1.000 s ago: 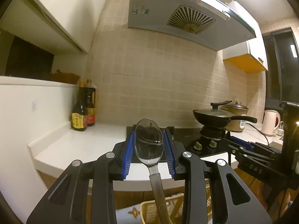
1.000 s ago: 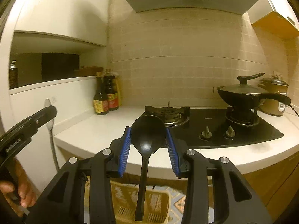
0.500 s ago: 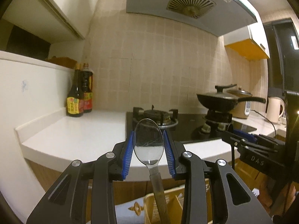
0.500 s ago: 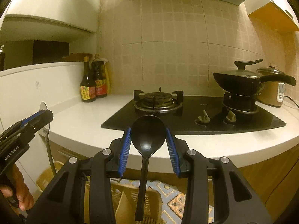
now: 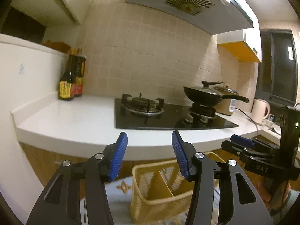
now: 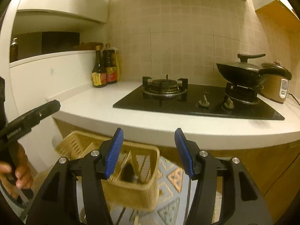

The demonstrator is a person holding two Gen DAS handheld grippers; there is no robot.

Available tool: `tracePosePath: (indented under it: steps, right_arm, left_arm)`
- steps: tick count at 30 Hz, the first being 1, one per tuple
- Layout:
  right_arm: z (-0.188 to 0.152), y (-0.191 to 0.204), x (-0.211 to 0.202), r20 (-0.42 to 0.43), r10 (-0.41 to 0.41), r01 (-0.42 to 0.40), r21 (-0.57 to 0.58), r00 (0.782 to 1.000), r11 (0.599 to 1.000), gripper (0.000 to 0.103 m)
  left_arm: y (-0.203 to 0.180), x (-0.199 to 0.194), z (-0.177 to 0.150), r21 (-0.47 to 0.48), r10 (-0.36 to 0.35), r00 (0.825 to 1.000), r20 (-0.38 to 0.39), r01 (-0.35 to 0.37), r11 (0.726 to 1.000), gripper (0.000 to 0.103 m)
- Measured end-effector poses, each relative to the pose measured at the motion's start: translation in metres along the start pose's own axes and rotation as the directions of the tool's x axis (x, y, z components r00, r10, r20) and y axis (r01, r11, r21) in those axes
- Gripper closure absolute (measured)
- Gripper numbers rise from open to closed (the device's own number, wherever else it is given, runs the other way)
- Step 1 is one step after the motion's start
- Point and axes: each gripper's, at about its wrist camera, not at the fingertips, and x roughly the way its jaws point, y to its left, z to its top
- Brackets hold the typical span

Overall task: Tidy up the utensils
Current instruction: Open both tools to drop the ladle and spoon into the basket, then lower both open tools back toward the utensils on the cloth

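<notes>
Left claw (image 5: 149,152): stood wide open with nothing between its blue pads, above the basket.
Right claw (image 6: 149,152): likewise wide open and empty, over the same basket.
Basket (image 6: 131,189): yellow slotted plastic with dividers, on the patterned floor mat below the white tabletop (image 6: 105,110).
Spoon (image 6: 129,172): a dark bowl showed in one compartment of the basket; blurred, so its handle could not be made out.
Handling: the spoon looked light, stiff and smooth, likely to swing if pinched at one end; the handle near the bowl seemed the surest hold. The basket looked light and easily tipped.
</notes>
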Motion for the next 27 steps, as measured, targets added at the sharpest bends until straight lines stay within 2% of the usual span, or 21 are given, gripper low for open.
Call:
tracePosePath:
  steps: [10,12,15,18,21,24,25,26,27]
  right_arm:
    - [-0.021,0.011,-0.049,-0.140,0.044,-0.044,0.001,0.989,0.999,0.049]
    - [-0.025,0.012,-0.053,-0.181,0.068,-0.067,0.016,0.981,0.998,0.049]
    - [-0.035,0.015,-0.052,-0.273,0.100,-0.093,0.038,0.957,0.995,0.050]
    - [-0.051,0.018,-0.050,-0.358,0.140,-0.126,0.063,0.923,0.990,0.050]
    - [-0.068,0.021,-0.046,-0.418,0.152,-0.139,0.062,0.896,0.988,0.050]
    - [-0.082,0.020,-0.038,-0.484,0.136,-0.120,0.064,0.864,0.991,0.050]
    - [-0.087,0.018,-0.031,-0.519,0.129,-0.105,0.074,0.845,0.992,0.051]
    - [-0.091,0.017,-0.028,-0.539,0.128,-0.098,0.084,0.833,0.992,0.051]
    - [-0.095,0.014,-0.023,-0.564,0.134,-0.093,0.101,0.815,0.991,0.055]
  left_arm:
    - [-0.016,-0.048,-0.005,0.015,-0.021,0.993,-0.120,0.023,1.000,0.055]
    - [-0.020,-0.052,-0.011,0.020,-0.028,0.986,-0.166,0.032,0.999,0.055]
    - [-0.027,-0.052,-0.024,0.037,-0.028,0.967,-0.255,0.038,0.999,0.055]
    - [-0.033,-0.047,-0.044,0.063,-0.019,0.942,-0.335,0.042,0.997,0.055]
    - [-0.032,-0.038,-0.064,0.056,-0.023,0.909,-0.416,0.051,0.997,0.055]
    - [-0.026,-0.022,-0.087,0.025,-0.041,0.856,-0.515,0.063,0.998,0.055]
    - [-0.025,-0.018,-0.092,0.018,-0.045,0.842,-0.538,0.065,0.998,0.055]
    - [-0.023,-0.010,-0.102,0.009,-0.051,0.814,-0.579,0.069,0.998,0.055]
    - [-0.021,-0.005,-0.108,0.003,-0.055,0.794,-0.606,0.072,0.997,0.055]
